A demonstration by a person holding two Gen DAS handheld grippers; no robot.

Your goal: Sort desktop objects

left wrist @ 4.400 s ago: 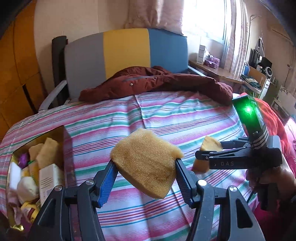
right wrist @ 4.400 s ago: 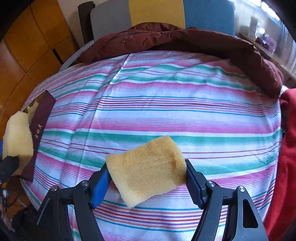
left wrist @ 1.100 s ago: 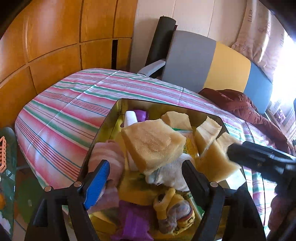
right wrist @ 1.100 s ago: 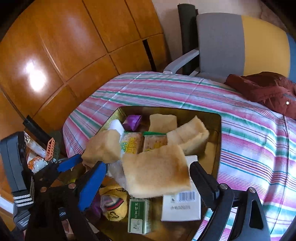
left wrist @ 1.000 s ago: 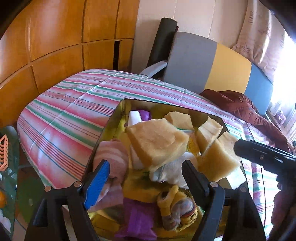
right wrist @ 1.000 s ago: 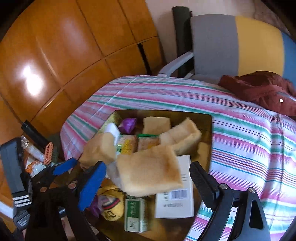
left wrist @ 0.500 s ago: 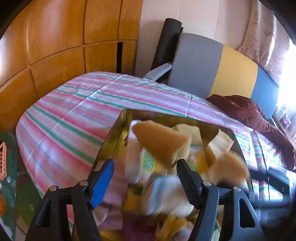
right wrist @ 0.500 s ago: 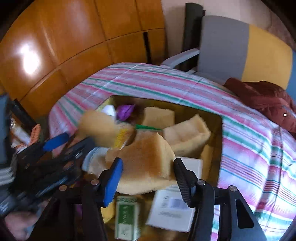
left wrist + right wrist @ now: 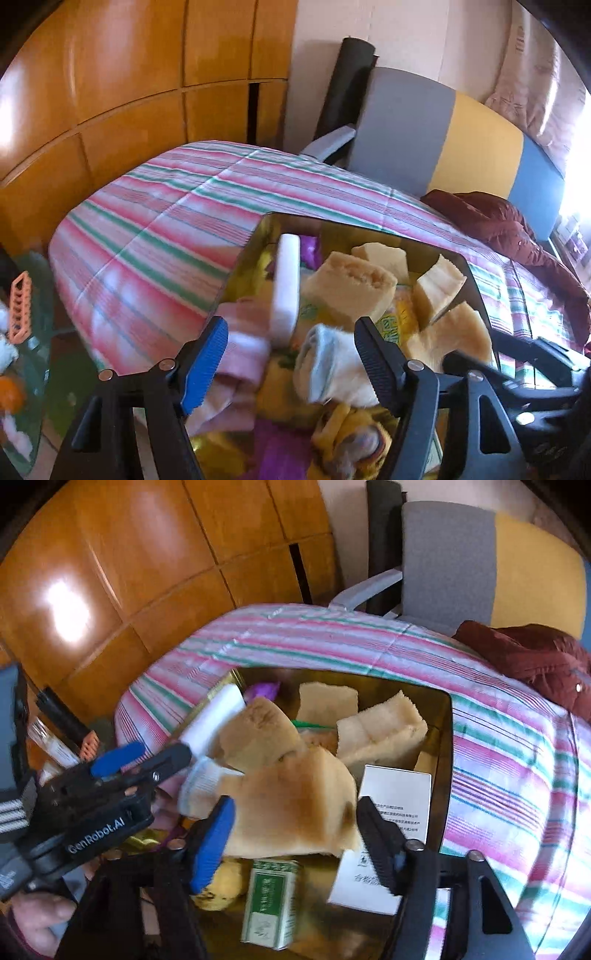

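A gold box on the striped bed holds several yellow sponges and other items. My left gripper is open over the box; the sponge it let go lies in the box beyond its fingers. My right gripper is open, with a second sponge lying loose between its fingers on the pile. In the right wrist view the left gripper is at the left over the box.
In the box lie a white card box, a green tin, a white stick, pink cloth and a striped plush toy. A maroon jacket lies at the bed's far end. Wooden panels stand left.
Both grippers carried their sponges from over the bed to the gold box, opened and released them. The sponges now rest on the pile and the grippers have drawn back slightly.
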